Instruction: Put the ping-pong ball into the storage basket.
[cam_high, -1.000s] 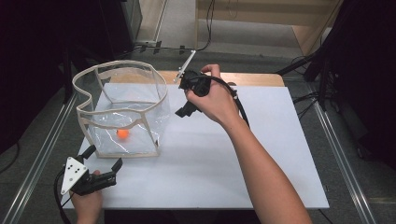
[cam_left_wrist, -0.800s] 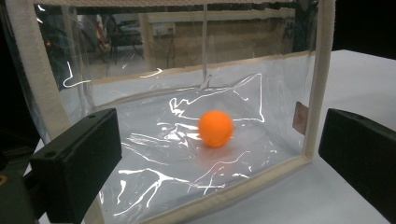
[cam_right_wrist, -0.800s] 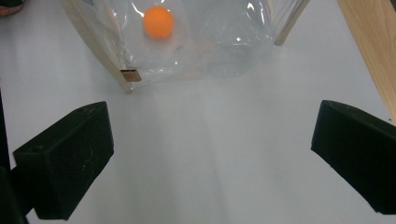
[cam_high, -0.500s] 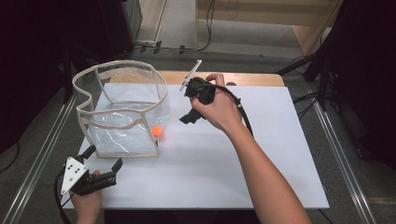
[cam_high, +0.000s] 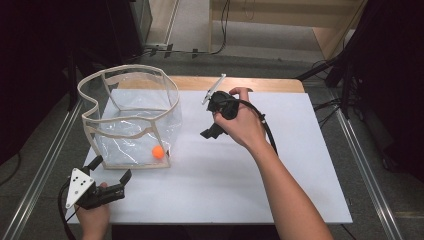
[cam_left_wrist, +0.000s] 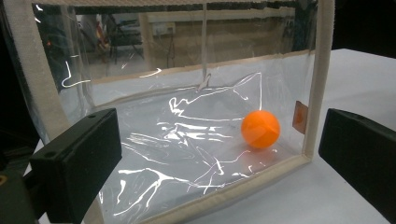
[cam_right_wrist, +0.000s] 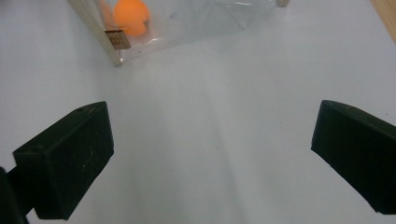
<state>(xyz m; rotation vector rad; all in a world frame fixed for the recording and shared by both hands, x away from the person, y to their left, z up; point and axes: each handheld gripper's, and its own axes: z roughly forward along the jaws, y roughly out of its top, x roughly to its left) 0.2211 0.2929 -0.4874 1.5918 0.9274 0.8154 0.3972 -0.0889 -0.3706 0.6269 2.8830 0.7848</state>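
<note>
- Left gripper view looks between two black jaws standing wide apart with nothing between them; the left gripper (cam_high: 111, 180) sits low at the near-left corner of the table (cam_high: 280, 165), held in the person's left hand (cam_high: 92, 212).
- Just ahead of those jaws stands the clear bag (cam_left_wrist: 187, 135), a see-through plastic tote with cream fabric edging; its near bottom corner lies close in front of the gripper.
- Inside it, ahead and toward the right-hand jaw, the orange ball (cam_left_wrist: 260, 129) rests on the bag's floor near the corner seam.
- The ball looks light, smooth and hard, so it would likely roll or slip from flat pads; a grip across its middle seems safest.
- The bag looks thin, floppy and slick where it is film; the stiffer fabric rim (cam_high: 127, 75) or the upright corner strip (cam_left_wrist: 318, 74) is judged the better hold.
- A small tan tag (cam_left_wrist: 300, 116) sits on the bag's side beside the ball; any writing on it is too small to read, and no brand can be read elsewhere.
- The right gripper (cam_high: 216, 112), in the right hand (cam_high: 242, 125), hangs above the table well to the right of the bag; the right gripper view has its jaws spread wide and empty, with the ball and the bag's corner beyond them.
</note>
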